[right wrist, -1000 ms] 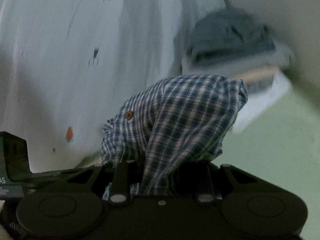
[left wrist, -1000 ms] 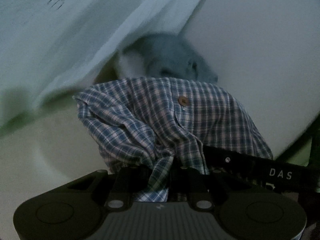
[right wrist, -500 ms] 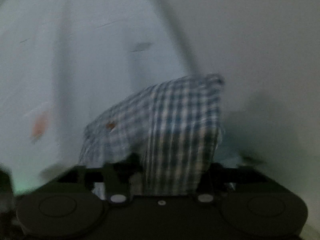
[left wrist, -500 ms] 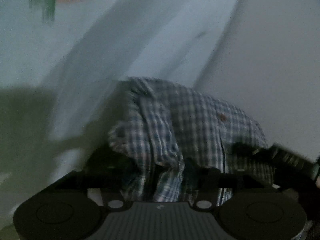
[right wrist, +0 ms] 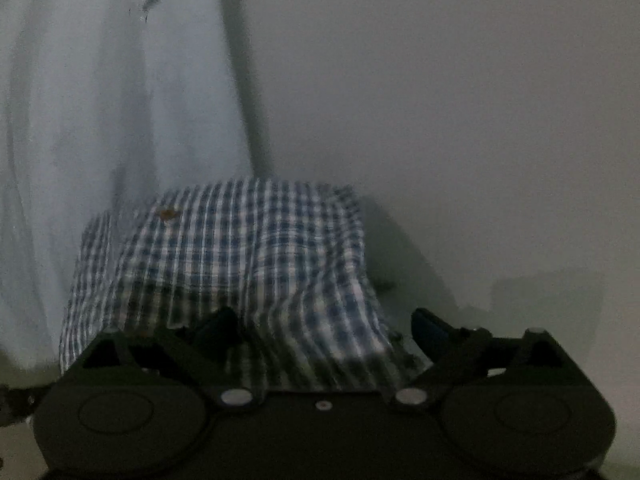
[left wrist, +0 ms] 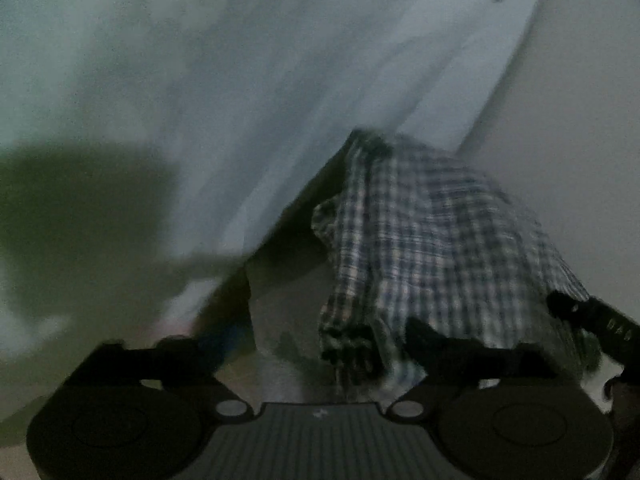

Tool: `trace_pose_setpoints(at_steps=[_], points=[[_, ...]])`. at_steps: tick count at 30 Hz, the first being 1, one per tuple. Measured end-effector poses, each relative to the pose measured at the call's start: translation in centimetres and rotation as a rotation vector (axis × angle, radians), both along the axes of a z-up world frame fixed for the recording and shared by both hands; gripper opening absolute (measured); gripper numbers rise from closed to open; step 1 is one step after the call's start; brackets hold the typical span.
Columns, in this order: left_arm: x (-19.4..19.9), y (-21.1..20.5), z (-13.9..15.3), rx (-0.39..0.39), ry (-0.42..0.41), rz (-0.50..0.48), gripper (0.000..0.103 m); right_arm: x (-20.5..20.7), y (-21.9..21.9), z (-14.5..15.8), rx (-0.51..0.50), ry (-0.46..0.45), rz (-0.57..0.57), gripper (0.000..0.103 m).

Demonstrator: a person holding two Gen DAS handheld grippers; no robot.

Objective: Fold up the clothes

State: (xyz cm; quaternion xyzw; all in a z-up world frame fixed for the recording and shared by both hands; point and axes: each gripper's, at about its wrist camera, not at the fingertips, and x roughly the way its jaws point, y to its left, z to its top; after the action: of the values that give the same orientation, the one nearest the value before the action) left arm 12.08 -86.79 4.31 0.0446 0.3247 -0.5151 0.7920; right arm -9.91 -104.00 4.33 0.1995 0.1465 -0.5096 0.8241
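The blue-and-white plaid shirt (left wrist: 432,248) hangs bunched in front of my left gripper (left wrist: 300,340). That gripper is open; the cloth lies against its right finger (left wrist: 424,332), and the left finger (left wrist: 176,344) is bare. In the right wrist view the shirt (right wrist: 240,248), with a brown button (right wrist: 168,214), drapes across my right gripper (right wrist: 326,320). Its fingers stand wide apart, so it is open, with cloth lying loose over the gap. The right gripper's body (left wrist: 592,320) shows at the left view's right edge. Both views are dim and blurred.
A pale sheet or curtain (left wrist: 280,80) with small dark prints hangs behind the shirt, also filling the left of the right wrist view as pale fabric (right wrist: 80,120). A plain light wall (right wrist: 440,100) is to the right. A dark shadow (left wrist: 80,220) falls at left.
Both grippers were shut on the bunched shirt a second ago and now stand open. The views swung upward; the grey folded pile behind has left view.
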Motion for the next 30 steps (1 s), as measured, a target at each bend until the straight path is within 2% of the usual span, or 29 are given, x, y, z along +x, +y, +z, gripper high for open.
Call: trace_pose_setpoints(at_steps=[4,7,10,14,21,24,30], points=[[-3.6,5.5,1.8,-0.031,-0.119,-0.014,0.103,-2.6,5.0,1.4,-0.079,-0.032,-0.006,0.103],[-6.6,9.3,2.1,-0.039,-0.148,-0.017,0.103,-4.9,9.0,2.1,-0.094,-0.045,0.018,0.103],[-9.1,12.9,1.4,-0.06,-0.091,-0.052,0.103,-7.1,13.5,2.3,-0.118,-0.02,0.051,0.103],[-11.5,16.8,0.3,-0.053,-0.085,-0.053,0.103,-9.7,18.8,2.2,-0.122,0.006,0.087,0.103],[-15.7,23.6,-1.5,-0.04,-0.073,-0.054,0.103,-11.8,27.8,1.1,-0.113,0.029,0.098,0.103],[-16.5,24.7,-1.7,-0.033,-0.098,-0.06,0.103,-13.1,30.5,0.0,-0.088,0.03,0.088,0.103],[-17.8,26.3,-1.7,-0.021,-0.157,-0.073,0.103,-14.0,33.4,-1.5,-0.063,0.044,0.082,0.103]])
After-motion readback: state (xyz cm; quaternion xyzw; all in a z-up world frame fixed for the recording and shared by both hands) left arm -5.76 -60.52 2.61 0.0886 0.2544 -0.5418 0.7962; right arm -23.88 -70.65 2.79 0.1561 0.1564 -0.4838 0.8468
